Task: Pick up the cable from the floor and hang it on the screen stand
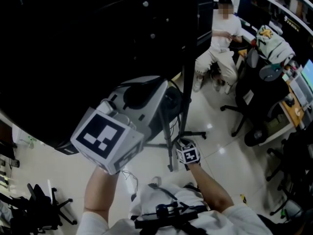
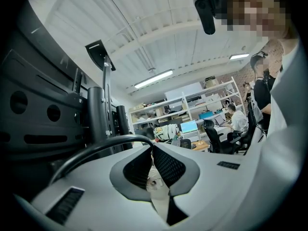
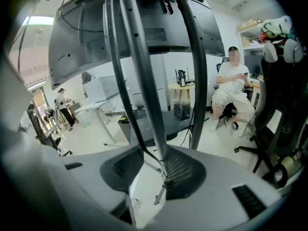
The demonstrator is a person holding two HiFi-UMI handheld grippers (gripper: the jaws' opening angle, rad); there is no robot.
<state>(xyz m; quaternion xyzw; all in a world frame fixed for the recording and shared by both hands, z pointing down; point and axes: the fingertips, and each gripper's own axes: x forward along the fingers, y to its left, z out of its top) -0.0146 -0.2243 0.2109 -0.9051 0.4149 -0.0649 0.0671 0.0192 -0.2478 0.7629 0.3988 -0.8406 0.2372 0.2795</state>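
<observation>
The large black screen (image 1: 73,43) fills the upper left, mounted on its dark stand pole (image 1: 188,82). My left gripper is raised close behind the screen, marker cube (image 1: 105,137) toward me. In the left gripper view its jaws (image 2: 151,148) are shut on the black cable (image 2: 96,149), which arcs away to the left. My right gripper, marker cube (image 1: 189,154), sits lower beside the pole. Its jaws (image 3: 151,174) are open around a grey stand tube (image 3: 144,95) and a thin black cable (image 3: 122,105); the tube rests against the right pad.
A person (image 1: 220,48) sits behind the stand. Black office chairs (image 1: 254,92) and a cluttered desk (image 1: 293,106) line the right side. The stand's legs (image 1: 193,133) spread over the pale floor. Another chair base (image 1: 44,209) stands at the bottom left.
</observation>
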